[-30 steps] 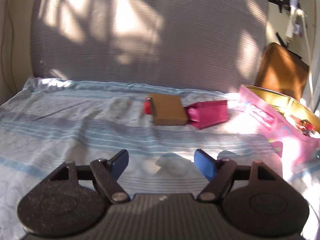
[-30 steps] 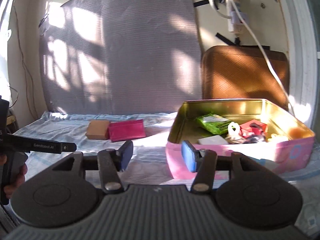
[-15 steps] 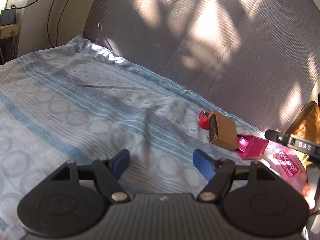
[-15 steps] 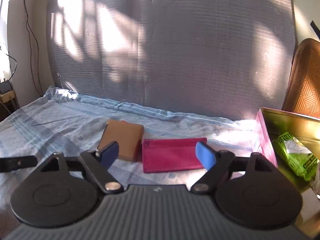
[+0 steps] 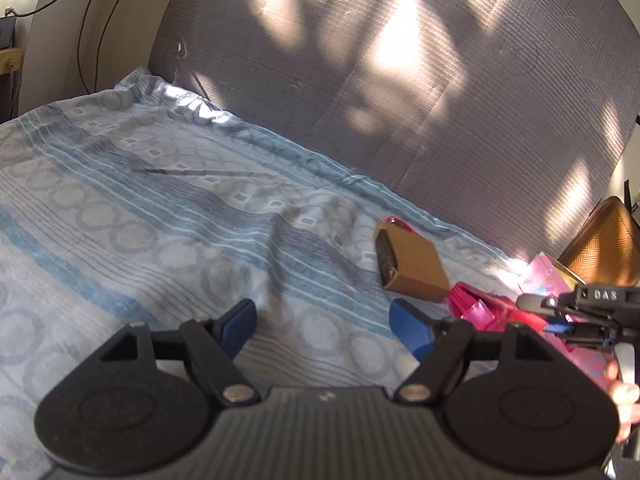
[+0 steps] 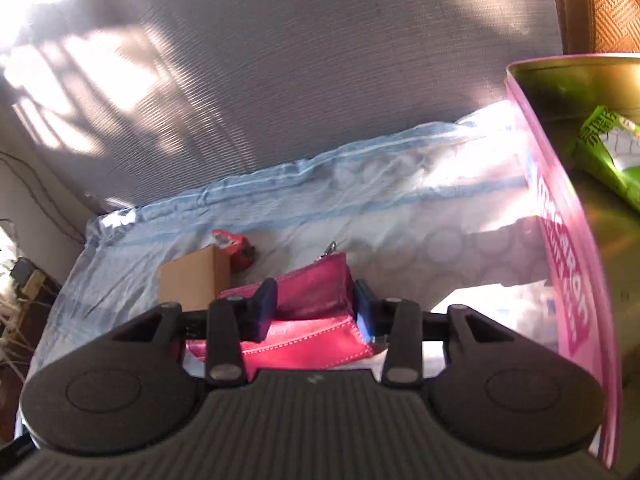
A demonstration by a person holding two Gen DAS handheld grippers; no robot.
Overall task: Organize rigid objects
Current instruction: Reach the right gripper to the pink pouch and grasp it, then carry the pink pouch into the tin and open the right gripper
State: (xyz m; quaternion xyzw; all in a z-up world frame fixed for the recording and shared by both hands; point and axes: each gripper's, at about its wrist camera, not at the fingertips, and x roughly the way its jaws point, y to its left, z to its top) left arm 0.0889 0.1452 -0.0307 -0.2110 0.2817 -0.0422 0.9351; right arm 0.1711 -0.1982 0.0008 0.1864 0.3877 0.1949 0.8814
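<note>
A pink wallet (image 6: 312, 340) lies on the blue patterned sheet (image 5: 120, 220), next to a brown cardboard box (image 6: 194, 280). My right gripper (image 6: 314, 308) has its jaws closing, with both blue pads pressed on the wallet's sides. In the left wrist view the box (image 5: 416, 268) and the wallet (image 5: 480, 312) sit at the right, with the right gripper (image 5: 552, 314) reaching in over the wallet. My left gripper (image 5: 324, 322) hovers over bare sheet, its jaws opening slightly with nothing between them.
A small red object (image 6: 240, 250) lies behind the box. An open pink tin (image 6: 560, 240) holding a green packet (image 6: 608, 152) stands at the right. A grey ribbed panel (image 5: 360, 80) backs the bed, and a brown woven board (image 5: 604, 252) leans behind the tin.
My right gripper opened wide, came down left of the tin onto the pink wallet and closed around it. The left gripper swung left and rolled early on, then held still.
</note>
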